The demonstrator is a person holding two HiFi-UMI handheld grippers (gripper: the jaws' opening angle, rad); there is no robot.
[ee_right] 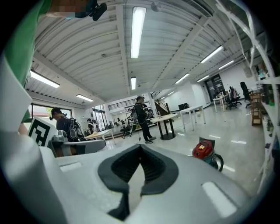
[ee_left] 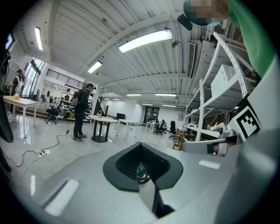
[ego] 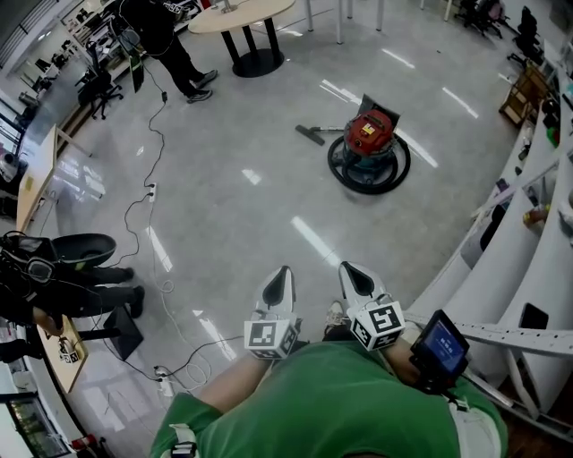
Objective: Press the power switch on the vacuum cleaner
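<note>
Left gripper (ego: 283,271) and right gripper (ego: 349,268), both grey with black pads and a marker cube at the base, are held side by side against the operator's green shirt (ego: 331,402), well apart from the vacuum cleaner. Each is clenched. In the left gripper view and the right gripper view the pad tips are seen to meet, and nothing is grasped. A small teal patch shows through the slit below the left tips. It is judged to be the distant drum, not a held item.

The canister vacuum cleaner (ego: 369,148), with a red domed lid, a teal drum and a black hose coiled round its base, stands upright on the glossy grey floor (ego: 251,206). A dark floor nozzle (ego: 311,134) lies near it, on the side toward the round wooden table (ego: 242,13). The power switch cannot be made out at this range.

The approach step is judged to be in hand, and no contact has been made. For the next move, the distance to the vacuum cleaner must be closed and the switch located on the lid. One gripper, with its tips together as a blunt point, should then be pressed squarely onto the switch. The hose coil should be avoided on approach.
</note>
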